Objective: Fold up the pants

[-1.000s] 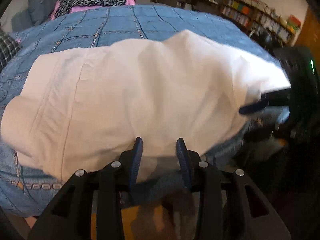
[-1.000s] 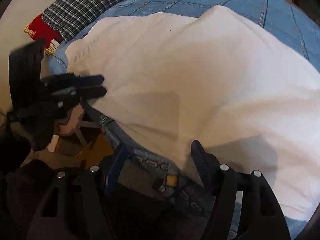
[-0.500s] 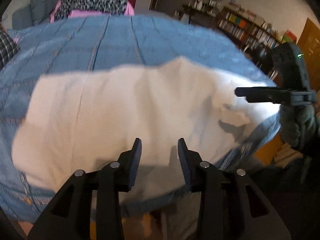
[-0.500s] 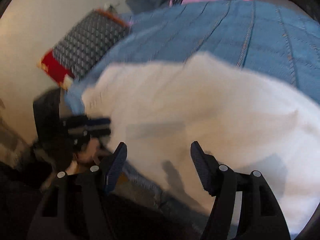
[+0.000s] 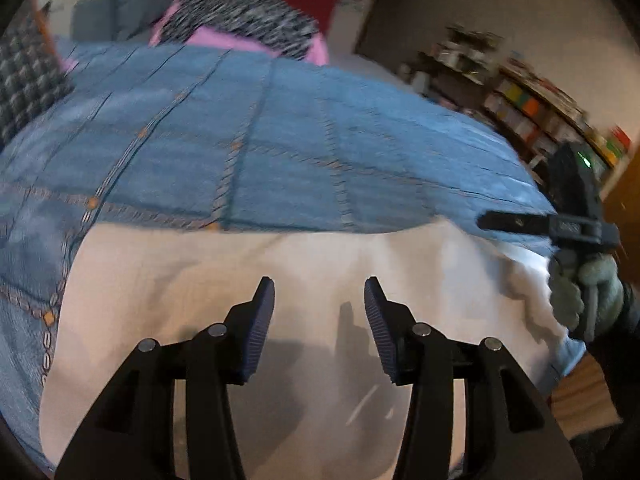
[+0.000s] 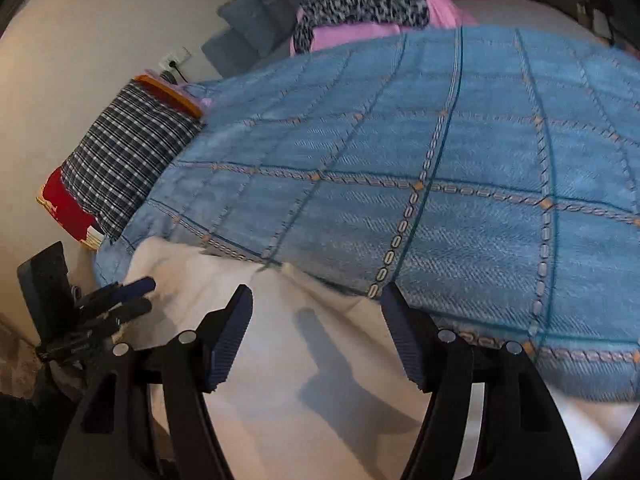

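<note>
At the far left of the right wrist view, a checked pillow (image 6: 128, 160) lay against the wall beside the bed, with a red and white thing (image 6: 66, 210) under it. The left claw (image 6: 138, 296) showed low at that edge, just over the near left end of the white pants (image 6: 280, 380). The pants lay spread flat across the near edge of the bed, on a blue bedspread (image 6: 440, 140) with a stitched grid. In the left wrist view the left claw (image 5: 319, 300) hung above the pants (image 5: 200, 280); its jaws had just been opening and stood part open, with nothing between them and the pads clear of the cloth. The right claw (image 6: 316, 308) was wide, its jaws apart over the far hem of the pants and holding nothing. At the head of the bed sat a spotted black and white cushion (image 5: 240, 12) on pink fabric (image 5: 224, 40). To the right in the left wrist view, a gloved hand (image 5: 588, 296) held the right claw (image 5: 516, 222) at the right end of the pants, with blurred shelves (image 5: 532, 108) behind it.
</note>
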`<state>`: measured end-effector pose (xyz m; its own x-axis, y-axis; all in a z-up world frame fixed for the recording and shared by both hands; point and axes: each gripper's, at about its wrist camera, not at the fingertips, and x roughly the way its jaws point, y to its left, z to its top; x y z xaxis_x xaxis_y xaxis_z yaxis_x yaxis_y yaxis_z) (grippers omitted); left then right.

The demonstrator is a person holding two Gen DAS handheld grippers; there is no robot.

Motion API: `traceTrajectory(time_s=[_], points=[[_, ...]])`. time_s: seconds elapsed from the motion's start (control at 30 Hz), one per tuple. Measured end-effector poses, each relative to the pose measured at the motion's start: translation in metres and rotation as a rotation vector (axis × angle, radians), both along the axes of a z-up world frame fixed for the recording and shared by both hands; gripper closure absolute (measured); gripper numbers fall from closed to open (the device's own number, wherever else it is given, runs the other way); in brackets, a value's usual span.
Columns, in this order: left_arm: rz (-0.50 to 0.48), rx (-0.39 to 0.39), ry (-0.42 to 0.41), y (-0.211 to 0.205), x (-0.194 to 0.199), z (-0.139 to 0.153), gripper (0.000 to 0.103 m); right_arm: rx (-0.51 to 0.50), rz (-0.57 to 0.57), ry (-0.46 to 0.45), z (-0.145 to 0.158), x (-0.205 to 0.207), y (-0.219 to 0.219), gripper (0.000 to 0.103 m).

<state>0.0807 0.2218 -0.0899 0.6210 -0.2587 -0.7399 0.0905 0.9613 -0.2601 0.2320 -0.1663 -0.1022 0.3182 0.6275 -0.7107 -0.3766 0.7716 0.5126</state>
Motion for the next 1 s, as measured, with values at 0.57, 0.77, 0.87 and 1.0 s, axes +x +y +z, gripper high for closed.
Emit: traceTrajectory(time_s=[0.57, 0.77, 0.87, 1.0], points=[[0.045, 0.051, 0.046, 0.03, -0.016, -0.022, 0.055, 0.073, 0.327, 0.047, -0.006, -0.069, 0.014, 0.032], [0.039, 0.079, 0.044, 0.026, -0.013, -0.025, 0.055, 0.106, 0.389, 0.066, -0.006, -0.077, 0.025, 0.032], [0.039, 0.079, 0.039, 0.025, -0.014, -0.025, 0.055, 0.113, 0.37, 0.083, -0.009, -0.066, 0.03, 0.032], [0.032, 0.09, 0.03, 0.023, -0.014, -0.027, 0.055, 0.203, 0.336, 0.058, 0.007, -0.049, 0.032, 0.032]])
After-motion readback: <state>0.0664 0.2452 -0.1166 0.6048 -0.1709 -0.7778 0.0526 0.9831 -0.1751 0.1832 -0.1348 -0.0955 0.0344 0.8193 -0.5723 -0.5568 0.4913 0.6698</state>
